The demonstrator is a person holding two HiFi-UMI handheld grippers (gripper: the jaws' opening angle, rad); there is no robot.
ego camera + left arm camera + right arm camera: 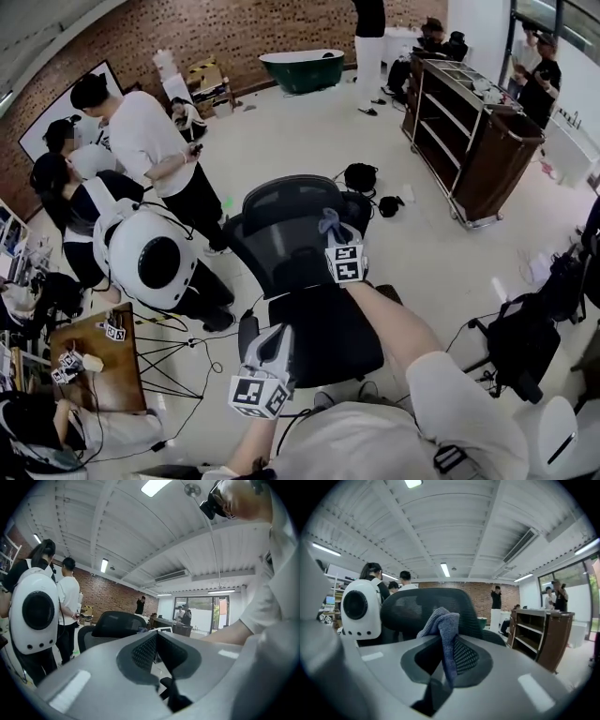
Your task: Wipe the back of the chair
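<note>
A black mesh office chair stands in the middle of the floor, its back (pixel 286 216) facing away from me and its seat (pixel 328 333) nearer. My right gripper (pixel 330 228) is up against the top of the chair back, shut on a blue-grey cloth (pixel 444 629) that sticks up between its jaws. The right gripper view has the chair back (pixel 410 607) just behind the cloth. My left gripper (pixel 269 354) hangs low by the chair's left armrest, jaws together with nothing in them. In the left gripper view the chair back (pixel 117 622) lies ahead, beyond the gripper (pixel 156 635).
A person with a white dome backpack (pixel 150 260) stands close to the chair's left, others behind. A wooden cart (pixel 473 141) stands back right, a black bag (pixel 520 342) at right, a small wooden table (pixel 94 361) at left. Cables cross the floor.
</note>
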